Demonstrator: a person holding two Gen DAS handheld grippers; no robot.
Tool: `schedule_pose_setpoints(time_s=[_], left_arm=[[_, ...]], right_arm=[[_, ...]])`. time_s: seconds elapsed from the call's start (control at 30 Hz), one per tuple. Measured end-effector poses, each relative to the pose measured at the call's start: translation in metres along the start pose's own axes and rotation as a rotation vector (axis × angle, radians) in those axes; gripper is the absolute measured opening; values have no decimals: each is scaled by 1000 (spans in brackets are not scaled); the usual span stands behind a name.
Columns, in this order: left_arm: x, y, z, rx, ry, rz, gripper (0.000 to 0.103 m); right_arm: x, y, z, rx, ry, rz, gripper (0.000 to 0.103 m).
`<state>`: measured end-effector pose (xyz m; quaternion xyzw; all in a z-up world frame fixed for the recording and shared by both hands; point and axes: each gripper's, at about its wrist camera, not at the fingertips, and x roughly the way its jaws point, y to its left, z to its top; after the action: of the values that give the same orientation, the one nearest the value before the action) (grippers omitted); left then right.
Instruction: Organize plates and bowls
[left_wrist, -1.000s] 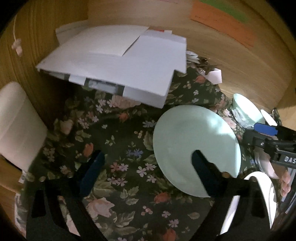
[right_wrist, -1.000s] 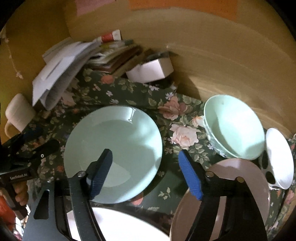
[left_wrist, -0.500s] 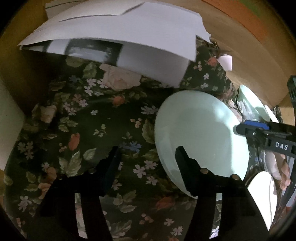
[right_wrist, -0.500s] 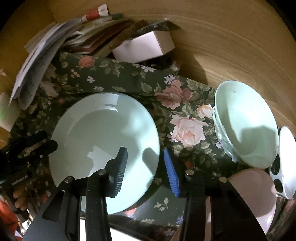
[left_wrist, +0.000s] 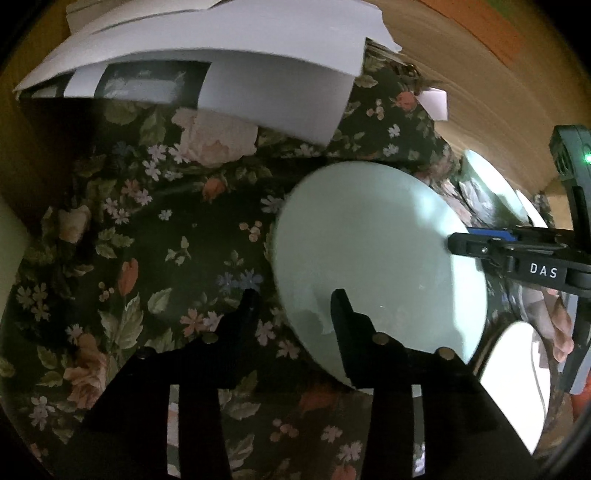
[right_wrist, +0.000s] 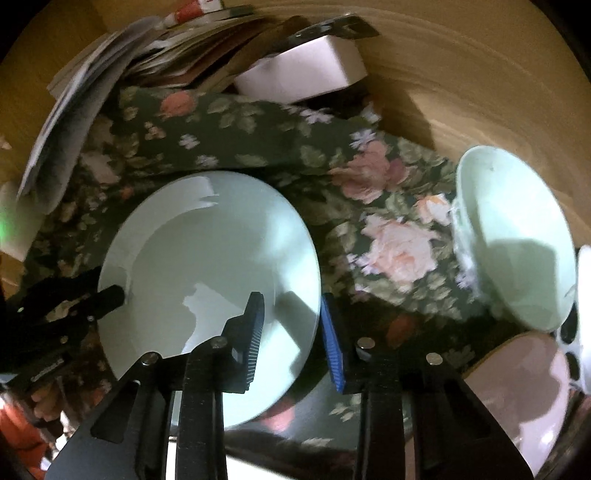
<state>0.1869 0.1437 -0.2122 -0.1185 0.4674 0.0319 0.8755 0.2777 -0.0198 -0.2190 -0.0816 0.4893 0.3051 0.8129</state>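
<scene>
I have both grippers on the round pale-green ceramic plate (right_wrist: 207, 273), which lies on the dark floral tablecloth (left_wrist: 147, 229) covering the worktop. My right gripper (right_wrist: 291, 332) straddles the plate's right rim, one blue-padded finger over the plate and the other outside the edge, jaws narrow but not yet touching it. My left gripper (left_wrist: 291, 306) straddles the opposite rim in the same way, jaws likewise narrowed with a gap left. A pale-green ceramic bowl (right_wrist: 517, 236) sits well to the right, a pink plate (right_wrist: 517, 391) near it. Since half a second ago both pairs of jaws have closed in further and the plate's edge has come between them.
</scene>
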Motion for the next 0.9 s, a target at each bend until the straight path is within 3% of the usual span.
schedule_pose_setpoints(time_s=[0.23,0.53,0.9], left_arm=[[-7,8,-5,42,19,25,37],[-5,11,-1,39,7,36,34],[-14,12,0,13,-1,26,33]], right_arm=[[5,22,-17,-16,-20,42,28],[28,23,-10,-3,-28,32,31],[3,31,-17,-27,-93,24,29]])
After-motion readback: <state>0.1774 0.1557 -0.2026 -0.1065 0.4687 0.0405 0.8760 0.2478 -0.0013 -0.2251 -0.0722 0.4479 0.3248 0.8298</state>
